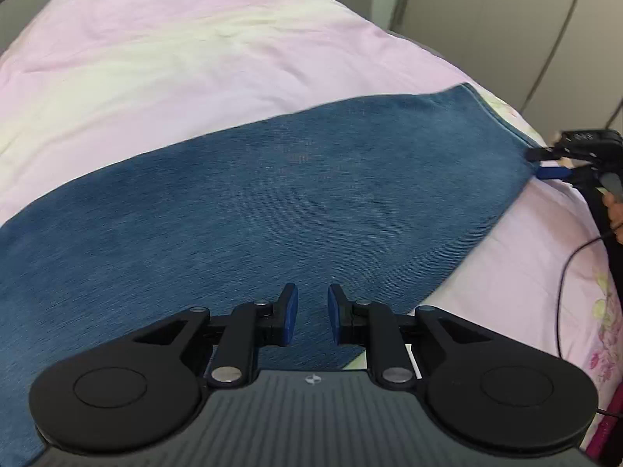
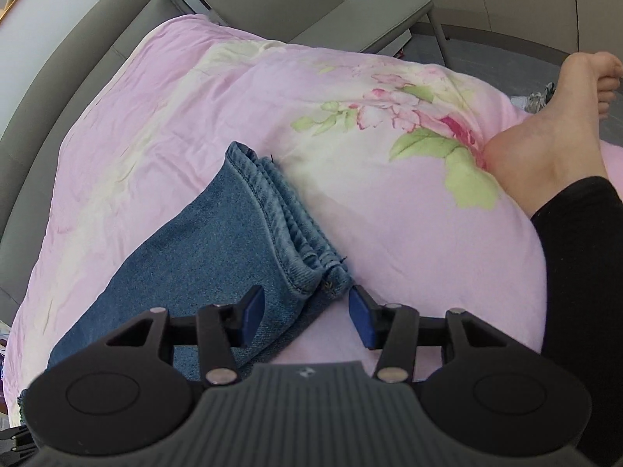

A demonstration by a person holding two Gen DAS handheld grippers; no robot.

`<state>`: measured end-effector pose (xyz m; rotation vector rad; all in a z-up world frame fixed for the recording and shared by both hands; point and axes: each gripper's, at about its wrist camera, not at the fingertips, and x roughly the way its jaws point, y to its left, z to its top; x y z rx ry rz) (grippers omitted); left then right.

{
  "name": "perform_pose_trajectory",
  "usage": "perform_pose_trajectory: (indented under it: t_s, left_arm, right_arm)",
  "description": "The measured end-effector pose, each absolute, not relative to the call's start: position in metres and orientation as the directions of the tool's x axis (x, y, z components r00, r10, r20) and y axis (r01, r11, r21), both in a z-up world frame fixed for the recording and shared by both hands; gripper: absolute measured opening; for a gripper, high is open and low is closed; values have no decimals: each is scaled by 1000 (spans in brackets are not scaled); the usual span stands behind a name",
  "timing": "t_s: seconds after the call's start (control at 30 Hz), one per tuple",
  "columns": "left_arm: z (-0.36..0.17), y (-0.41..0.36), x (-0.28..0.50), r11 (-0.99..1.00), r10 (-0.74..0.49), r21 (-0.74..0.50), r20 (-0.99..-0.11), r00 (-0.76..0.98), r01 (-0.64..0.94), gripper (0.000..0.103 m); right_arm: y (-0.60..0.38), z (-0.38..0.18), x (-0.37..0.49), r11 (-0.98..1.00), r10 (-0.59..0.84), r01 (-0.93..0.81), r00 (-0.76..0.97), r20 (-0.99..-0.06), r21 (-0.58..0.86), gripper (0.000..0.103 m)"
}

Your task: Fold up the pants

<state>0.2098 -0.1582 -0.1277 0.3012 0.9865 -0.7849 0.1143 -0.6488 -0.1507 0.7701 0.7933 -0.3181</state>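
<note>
Your pink quilt (image 2: 389,233) fills both views, with the jeans (image 1: 272,194) lying flat across the middle. Your right gripper (image 2: 305,317) has jaws apart around the hem corner, untouching. Your left gripper (image 1: 312,317) jaws stand narrowly apart, empty, over denim.

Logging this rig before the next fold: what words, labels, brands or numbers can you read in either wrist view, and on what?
No readable text in either view.
Small pale emblem on the left gripper body: a mark, not letters.
The same emblem on the right gripper body: too faint to read.
Jeans and quilt: no label showing.
</note>
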Motion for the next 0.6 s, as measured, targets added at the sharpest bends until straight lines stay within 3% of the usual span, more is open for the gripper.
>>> perform_pose_trajectory:
  t_s: [0.07, 0.3, 0.6]
  left_arm:
    - [-131, -174, 209, 656, -474, -128, -837, 274, 744, 22]
    - [-144, -229, 202, 544, -505, -143, -843, 186, 827, 22]
    - [-162, -256, 194, 512, -423, -78, -889, 172, 855, 22]
  right_arm:
    - [-655, -157, 118, 664, 39, 529, 681, -731, 528, 46]
    - [-673, -175, 118, 576, 86, 529, 719, -690, 623, 30]
    - [-660, -144, 113, 642, 56, 455, 775, -630, 617, 22]
